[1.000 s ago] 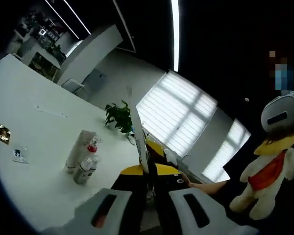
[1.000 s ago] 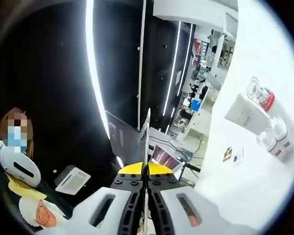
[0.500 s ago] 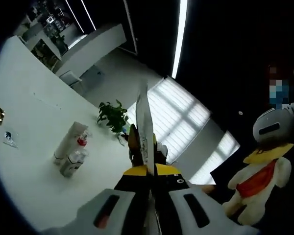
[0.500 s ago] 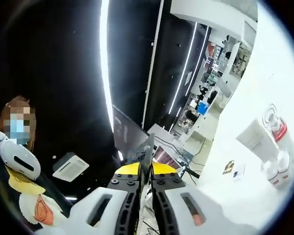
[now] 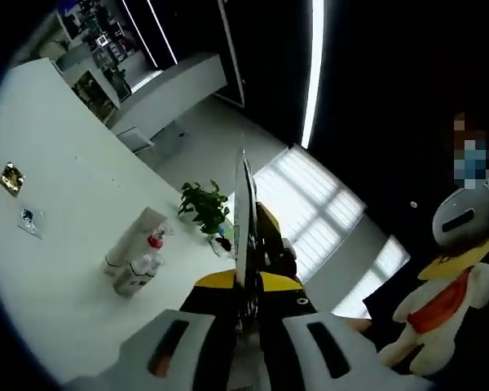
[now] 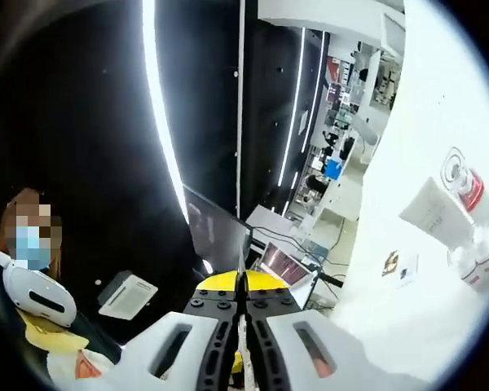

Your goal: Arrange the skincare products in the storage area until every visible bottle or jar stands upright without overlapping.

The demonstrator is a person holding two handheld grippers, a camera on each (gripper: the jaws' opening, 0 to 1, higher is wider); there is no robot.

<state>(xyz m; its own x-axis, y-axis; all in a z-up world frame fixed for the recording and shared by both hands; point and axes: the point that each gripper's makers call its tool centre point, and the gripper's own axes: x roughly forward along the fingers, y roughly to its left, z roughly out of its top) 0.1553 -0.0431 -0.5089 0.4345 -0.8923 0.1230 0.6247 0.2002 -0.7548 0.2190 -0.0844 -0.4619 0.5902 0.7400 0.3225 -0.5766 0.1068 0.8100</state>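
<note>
Both grippers have their jaws pressed together with nothing between them. Seen in the left gripper view, the left gripper (image 5: 244, 244) has pale grey jaws with yellow and black parts, and it rises from the bottom, held above and apart from a wide white table (image 5: 57, 244). The right gripper (image 6: 241, 285) looks the same in the right gripper view, where the white table (image 6: 407, 318) fills the right side and is rolled steeply.

A large plush toy with a white body, orange bib and yellow collar (image 5: 444, 293) sits at the right of the left gripper view.

The skincare products stand grouped close together on the table, well away from both grippers. They are a tall white squeeze tube (image 5: 134, 238), a clear bottle with a red collar (image 5: 154, 242) just beside it, and two small white bottles (image 5: 134, 275) next to those. The right gripper view shows the tube (image 6: 434, 213) and red-collared bottle (image 6: 464, 179) near the right edge.

A small green potted plant (image 5: 205, 208) sits at the far table edge. A small gold square item (image 5: 10, 177) and a small clear packet (image 5: 28, 221) lie on the table, apart from the products.
</note>
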